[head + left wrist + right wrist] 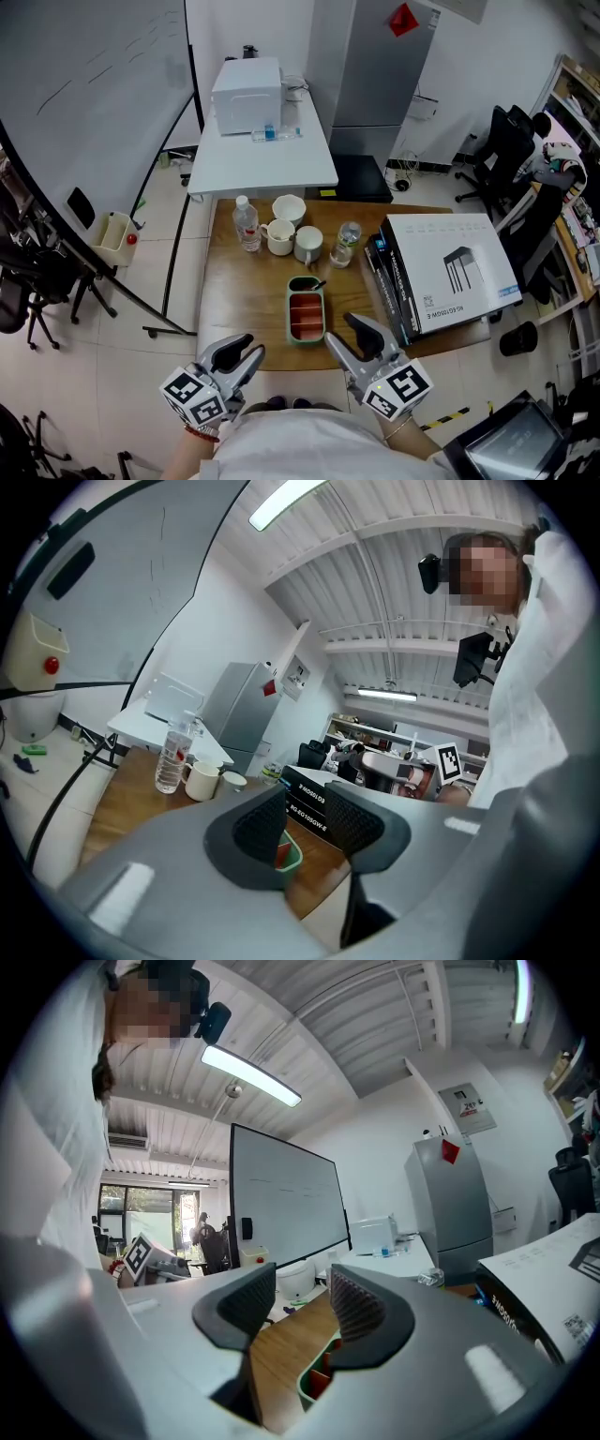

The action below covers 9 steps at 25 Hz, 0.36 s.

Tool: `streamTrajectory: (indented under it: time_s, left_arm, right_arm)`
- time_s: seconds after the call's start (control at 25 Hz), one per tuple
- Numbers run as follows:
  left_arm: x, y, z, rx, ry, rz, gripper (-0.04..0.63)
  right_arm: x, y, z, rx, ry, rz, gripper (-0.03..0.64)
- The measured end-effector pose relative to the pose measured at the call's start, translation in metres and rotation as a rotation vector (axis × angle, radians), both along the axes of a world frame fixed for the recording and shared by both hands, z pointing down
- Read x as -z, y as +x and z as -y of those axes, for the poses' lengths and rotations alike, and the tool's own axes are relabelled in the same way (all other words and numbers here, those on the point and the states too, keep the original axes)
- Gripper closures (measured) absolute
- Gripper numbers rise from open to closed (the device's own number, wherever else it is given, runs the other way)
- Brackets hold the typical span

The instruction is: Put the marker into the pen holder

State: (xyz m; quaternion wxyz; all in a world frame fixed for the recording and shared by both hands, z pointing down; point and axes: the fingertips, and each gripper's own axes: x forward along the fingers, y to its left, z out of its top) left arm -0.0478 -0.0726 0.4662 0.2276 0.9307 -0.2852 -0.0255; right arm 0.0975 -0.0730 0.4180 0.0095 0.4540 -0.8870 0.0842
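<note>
A green pen holder (305, 317) with red compartments lies on the wooden table (244, 291), near its front edge. A dark object, perhaps the marker (313, 284), shows at the holder's far end; I cannot tell for sure. My left gripper (242, 352) hangs off the front edge, left of the holder, open and empty. At the holder's near right corner, my right gripper (348, 334) is likewise open and empty. The left gripper view shows the holder (289, 850) just beyond the left gripper (305, 810). The holder's rim (314, 1387) sits below the right gripper (305, 1295).
Behind the holder stand a water bottle (247, 223), two white cups (279, 236) (308, 244), a bowl (289, 208) and a small bottle (347, 244). A white carton (450, 267) on stacked books fills the table's right side. A white table (262, 155) stands beyond.
</note>
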Motion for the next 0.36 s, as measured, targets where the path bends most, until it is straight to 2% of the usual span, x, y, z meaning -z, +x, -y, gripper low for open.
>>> streamTrajectory:
  time_s: [0.36]
  left_arm:
    - [0.0024, 0.0007, 0.0008, -0.005, 0.004, 0.001, 0.465]
  right_arm:
    - [0.0046, 0.0009, 0.0057, -0.003, -0.008, 0.021, 0.448]
